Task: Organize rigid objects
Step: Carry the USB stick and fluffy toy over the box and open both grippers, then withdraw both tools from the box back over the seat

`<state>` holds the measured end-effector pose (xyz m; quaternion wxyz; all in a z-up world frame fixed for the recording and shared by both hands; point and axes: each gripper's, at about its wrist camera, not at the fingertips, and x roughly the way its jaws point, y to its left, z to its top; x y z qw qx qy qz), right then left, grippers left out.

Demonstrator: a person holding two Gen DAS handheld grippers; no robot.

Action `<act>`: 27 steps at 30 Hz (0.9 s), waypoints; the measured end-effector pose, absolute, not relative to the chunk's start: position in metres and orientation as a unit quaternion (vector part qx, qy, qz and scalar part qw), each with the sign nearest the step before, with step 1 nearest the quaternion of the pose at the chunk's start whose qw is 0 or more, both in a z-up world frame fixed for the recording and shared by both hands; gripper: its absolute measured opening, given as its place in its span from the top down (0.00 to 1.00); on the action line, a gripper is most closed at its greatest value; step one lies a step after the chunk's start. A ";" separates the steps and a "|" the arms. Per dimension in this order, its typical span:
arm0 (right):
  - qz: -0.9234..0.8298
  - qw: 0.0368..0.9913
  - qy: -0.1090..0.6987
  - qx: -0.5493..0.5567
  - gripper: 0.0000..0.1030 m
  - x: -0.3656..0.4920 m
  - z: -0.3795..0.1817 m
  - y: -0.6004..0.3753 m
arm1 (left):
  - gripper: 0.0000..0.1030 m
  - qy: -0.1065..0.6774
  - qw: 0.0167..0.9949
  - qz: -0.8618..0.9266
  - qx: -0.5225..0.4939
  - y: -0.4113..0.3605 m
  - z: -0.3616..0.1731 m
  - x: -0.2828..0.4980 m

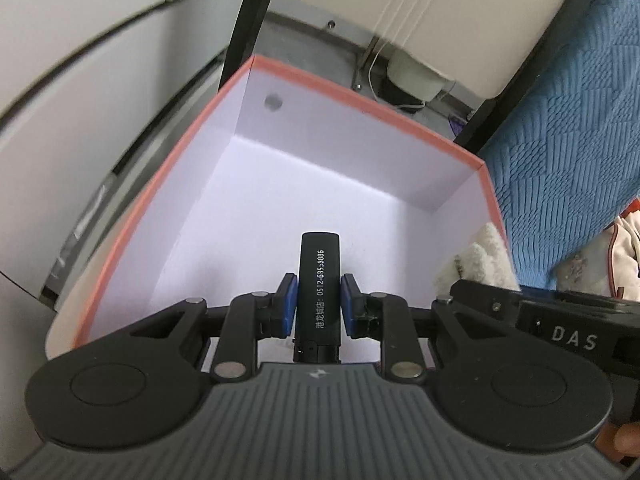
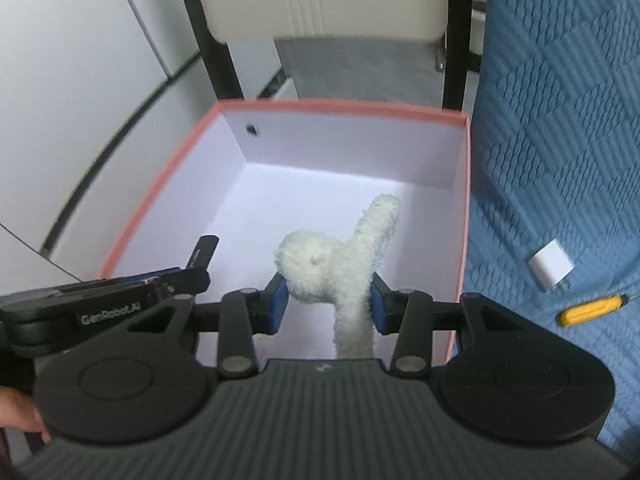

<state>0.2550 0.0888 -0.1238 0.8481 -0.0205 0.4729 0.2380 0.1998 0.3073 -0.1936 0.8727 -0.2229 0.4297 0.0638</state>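
While left tongs (image 1: 319, 304) clamp black stick (image 1: 319, 280) printed "0512-635", right tongs (image 2: 329, 304) squeeze fleecy toy (image 2: 340, 264).

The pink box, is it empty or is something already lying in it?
Empty: the pink box shows bare white floor; the black stick and fluffy white item hang gripped above it.

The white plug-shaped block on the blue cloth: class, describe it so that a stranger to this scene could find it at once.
Start at the open pink-rimmed box and look to its right, onto the blue quilted cloth. There lies a small white block, a little beyond a yellow tool. It is the only white, boxy, hard-edged thing on the cloth; its neighbour is long, thin and yellow.
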 end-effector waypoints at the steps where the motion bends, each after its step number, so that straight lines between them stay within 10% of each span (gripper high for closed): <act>1: 0.237 0.846 0.477 -0.021 0.56 0.256 -0.127 0.089 | 0.74 0.433 0.871 0.064 -0.225 0.308 -0.198 0.201; 8: 0.231 0.844 0.485 -0.018 0.55 0.258 -0.127 0.088 | 0.73 0.450 0.860 0.067 -0.229 0.304 -0.201 0.202; 12: 0.242 0.851 0.466 -0.001 0.52 0.252 -0.111 0.082 | 0.54 0.432 0.870 0.074 -0.225 0.299 -0.185 0.194; 27: 0.246 0.894 0.374 0.018 0.49 0.194 -0.029 0.028 | 0.54 0.334 0.921 0.064 -0.191 0.250 -0.087 0.137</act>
